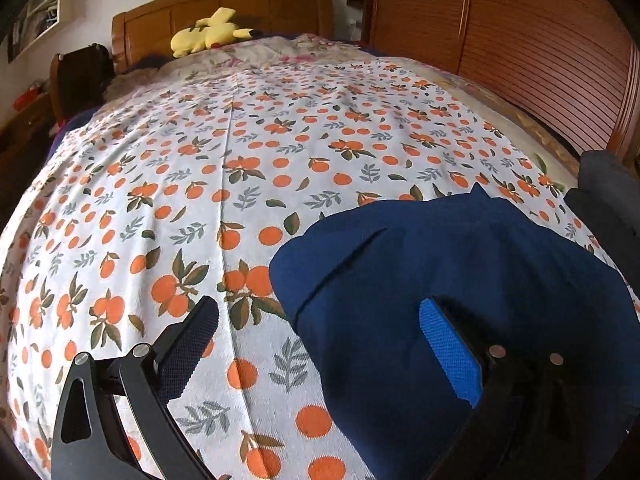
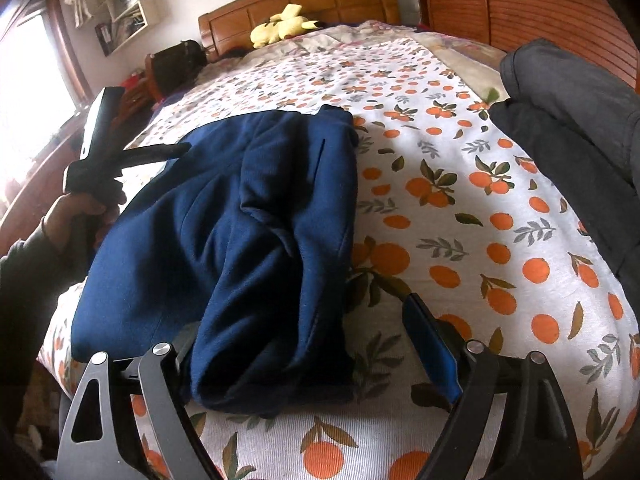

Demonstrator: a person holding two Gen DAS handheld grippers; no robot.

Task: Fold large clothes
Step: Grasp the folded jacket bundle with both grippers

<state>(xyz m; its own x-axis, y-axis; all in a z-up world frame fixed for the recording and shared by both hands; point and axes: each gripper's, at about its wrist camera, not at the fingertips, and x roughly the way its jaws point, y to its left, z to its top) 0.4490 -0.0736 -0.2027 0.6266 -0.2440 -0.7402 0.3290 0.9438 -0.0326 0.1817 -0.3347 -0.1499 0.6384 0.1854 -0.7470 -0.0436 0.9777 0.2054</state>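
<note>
On the bed, over a white bedspread (image 2: pixel 460 216) printed with oranges and leaves, lies a navy blue garment (image 2: pixel 240 232), folded into a long bundle that runs toward the wooden headboard (image 2: pixel 312 0). From the right wrist view, the right tongs (image 2: pixel 320 352) stand spread wide around the garment's near end; the left finger is partly hidden behind the cloth, so I cannot tell whether it touches, and the blue-padded right finger stands clear of it over the bedspread. From the left wrist view, the left tongs (image 1: pixel 320 344) are also spread, the garment's left edge lying between the fingers with the blue pad (image 1: pixel 448 352) over the cloth. A hand (image 2: pixel 76 216) grips the left tool's handle beside the garment. A yellow plush toy (image 1: pixel 208 32) rests near the headboard, and dark grey clothing (image 2: pixel 568 128) lies at the bed's right side.
</note>
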